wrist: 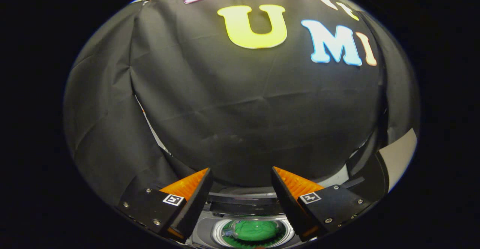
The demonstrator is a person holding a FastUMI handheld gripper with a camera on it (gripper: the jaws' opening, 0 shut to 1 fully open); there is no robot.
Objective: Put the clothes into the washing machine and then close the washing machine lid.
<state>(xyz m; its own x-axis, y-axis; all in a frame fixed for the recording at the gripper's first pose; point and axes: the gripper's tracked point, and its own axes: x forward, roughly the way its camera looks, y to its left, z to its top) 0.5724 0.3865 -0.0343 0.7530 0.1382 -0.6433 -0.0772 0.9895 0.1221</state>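
The claw [242,183] hides much of the washing machine [243,219] and green clothes [257,230].

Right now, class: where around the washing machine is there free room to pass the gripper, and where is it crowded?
Free: the open gap between the spread fingers, where the gripper holds nothing, up to the cloth wall. Crowded: the washing machine drum opening below, where the green clothes lie.

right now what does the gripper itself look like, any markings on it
The gripper has two wedge-shaped fingers tapering to points, with finely ribbed inner faces. Each sits on a boxy black mount fastened with small silver screws and carrying a square black-and-white tag. No cables are visible. The fingers stand apart.
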